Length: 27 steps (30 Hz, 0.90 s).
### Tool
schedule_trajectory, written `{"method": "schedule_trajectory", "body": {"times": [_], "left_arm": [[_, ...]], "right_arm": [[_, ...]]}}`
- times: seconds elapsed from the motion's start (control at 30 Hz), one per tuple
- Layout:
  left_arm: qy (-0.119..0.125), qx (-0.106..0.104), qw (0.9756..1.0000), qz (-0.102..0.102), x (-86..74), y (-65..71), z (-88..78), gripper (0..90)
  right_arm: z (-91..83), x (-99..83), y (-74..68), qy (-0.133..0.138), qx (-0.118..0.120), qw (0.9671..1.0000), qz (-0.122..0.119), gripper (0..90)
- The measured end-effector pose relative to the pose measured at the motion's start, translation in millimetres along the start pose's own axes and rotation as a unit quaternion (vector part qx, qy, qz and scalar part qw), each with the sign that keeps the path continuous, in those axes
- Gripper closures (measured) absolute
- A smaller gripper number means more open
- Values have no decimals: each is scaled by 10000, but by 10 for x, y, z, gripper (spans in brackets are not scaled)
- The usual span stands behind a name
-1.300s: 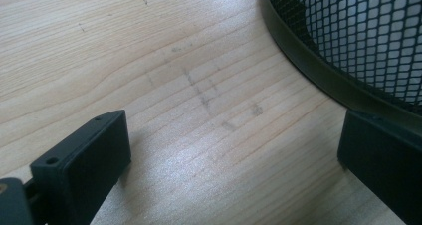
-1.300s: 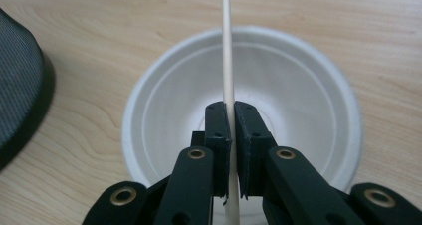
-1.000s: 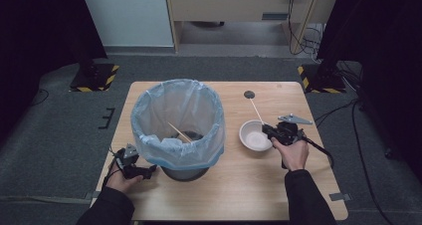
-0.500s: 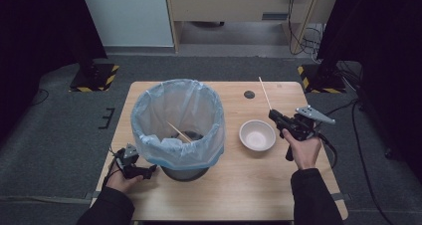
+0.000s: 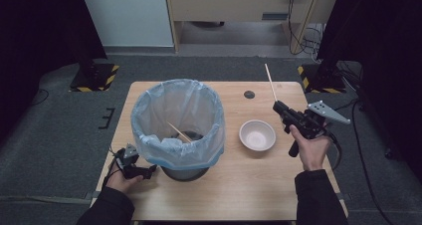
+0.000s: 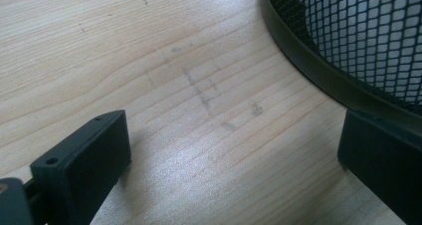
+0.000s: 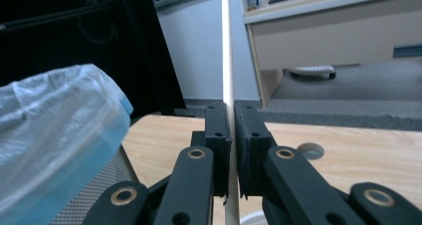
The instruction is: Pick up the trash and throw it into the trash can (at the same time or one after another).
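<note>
You have the wooden chopstick [image 5: 270, 82] clamped in your right gripper [image 5: 276, 105], left gripper [image 5: 150, 171] fingers [image 6: 82, 160] spread idle; next carry it left over the lined mesh bin [image 5: 177, 120] and release.

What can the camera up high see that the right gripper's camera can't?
High view alone: the white bowl whole, a second stick inside the bin, the left gripper by the bin's base, both hands.

Right gripper view alone: up close, the jaws pressed together on the held stick.

Both: the right gripper, that stick, the bin with its blue bag, the wooden table, the table's round hole.
</note>
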<state>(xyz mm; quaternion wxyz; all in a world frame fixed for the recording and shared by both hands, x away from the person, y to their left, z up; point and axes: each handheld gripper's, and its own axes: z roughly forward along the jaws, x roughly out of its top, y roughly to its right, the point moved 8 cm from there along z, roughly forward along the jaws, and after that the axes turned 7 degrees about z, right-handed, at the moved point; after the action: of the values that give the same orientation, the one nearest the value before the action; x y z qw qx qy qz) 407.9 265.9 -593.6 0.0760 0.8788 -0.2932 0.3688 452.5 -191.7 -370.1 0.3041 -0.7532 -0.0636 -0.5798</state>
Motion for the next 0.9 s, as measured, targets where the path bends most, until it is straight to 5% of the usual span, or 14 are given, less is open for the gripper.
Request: {"method": "schedule_trajectory", "body": {"times": [0.57,0.9], "left_arm": [[1,2,10000,-1,0,0,0,0],[5,-2,10000,-2,0,1,0,0]], "right_arm": [[-158,335,-459,521,522,9972,-148,858],[-222,571,-794,807,862,9926,-274,858]]}}
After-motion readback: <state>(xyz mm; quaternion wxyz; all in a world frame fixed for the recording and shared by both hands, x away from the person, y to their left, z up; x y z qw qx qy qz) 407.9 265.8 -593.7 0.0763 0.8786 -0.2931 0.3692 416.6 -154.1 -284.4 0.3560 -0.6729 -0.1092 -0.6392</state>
